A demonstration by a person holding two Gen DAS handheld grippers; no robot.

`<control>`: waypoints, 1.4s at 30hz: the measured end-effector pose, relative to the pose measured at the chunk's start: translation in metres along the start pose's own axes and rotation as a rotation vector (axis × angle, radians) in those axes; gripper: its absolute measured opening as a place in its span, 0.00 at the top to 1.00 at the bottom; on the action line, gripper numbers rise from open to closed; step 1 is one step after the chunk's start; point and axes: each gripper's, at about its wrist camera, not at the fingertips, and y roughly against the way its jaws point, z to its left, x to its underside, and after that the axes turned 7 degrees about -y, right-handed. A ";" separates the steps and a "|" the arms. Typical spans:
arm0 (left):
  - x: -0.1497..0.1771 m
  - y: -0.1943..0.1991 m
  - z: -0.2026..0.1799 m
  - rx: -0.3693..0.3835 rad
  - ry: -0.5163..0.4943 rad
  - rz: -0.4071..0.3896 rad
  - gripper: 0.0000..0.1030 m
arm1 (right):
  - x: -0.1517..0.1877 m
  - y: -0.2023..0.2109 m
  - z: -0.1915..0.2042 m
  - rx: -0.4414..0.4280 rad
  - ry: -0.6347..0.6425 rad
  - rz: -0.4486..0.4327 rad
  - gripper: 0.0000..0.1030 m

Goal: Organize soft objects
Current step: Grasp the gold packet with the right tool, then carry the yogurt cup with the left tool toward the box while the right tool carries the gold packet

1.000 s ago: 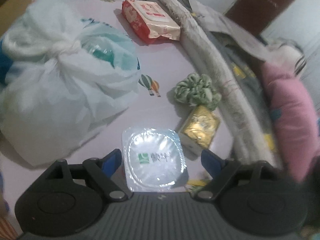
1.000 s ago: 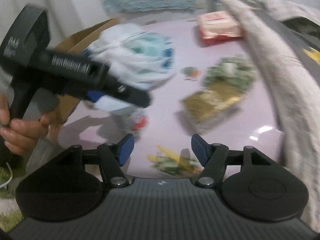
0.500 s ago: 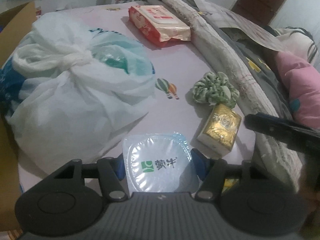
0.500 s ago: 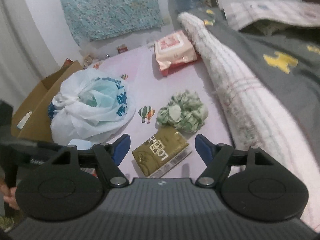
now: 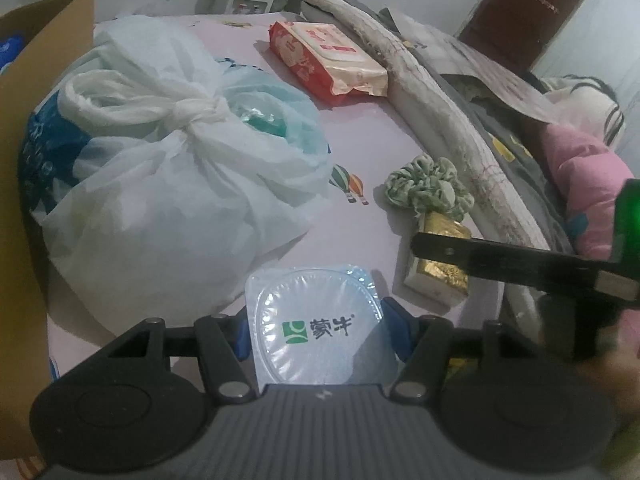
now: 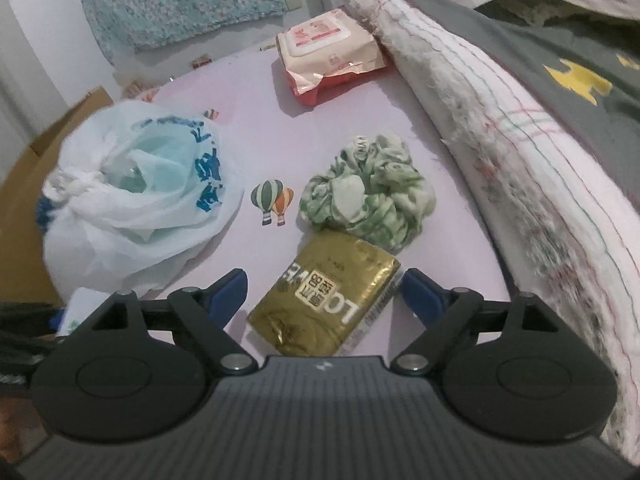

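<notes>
My left gripper (image 5: 318, 332) is shut on a white yoghurt cup (image 5: 316, 320) with a green logo on its foil lid, its blue pads pressed on both sides. My right gripper (image 6: 324, 288) hangs over a gold tissue pack (image 6: 324, 300) lying on the lilac sheet. Its jaws are opening, with the pack between them and gaps on both sides. A green scrunchie (image 6: 368, 196) lies just beyond the pack. In the left wrist view, the gold pack (image 5: 440, 276) and scrunchie (image 5: 430, 184) sit to the right, partly crossed by the right tool's black bar (image 5: 500, 258).
A knotted white plastic bag (image 5: 172, 200) fills the left of the bed beside a cardboard box (image 5: 24, 80). A red wet-wipes pack (image 6: 328, 52) lies at the far end. A rolled pale blanket (image 6: 520, 160) and grey bedding border the right side.
The left jaws closed onto the yoghurt cup. The right gripper swung from beside the left tool to above the gold pack, and its jaws widened.
</notes>
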 end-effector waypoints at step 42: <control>-0.021 0.177 0.041 0.034 0.130 -0.400 0.39 | -0.037 0.117 0.129 -0.443 0.262 -0.203 0.37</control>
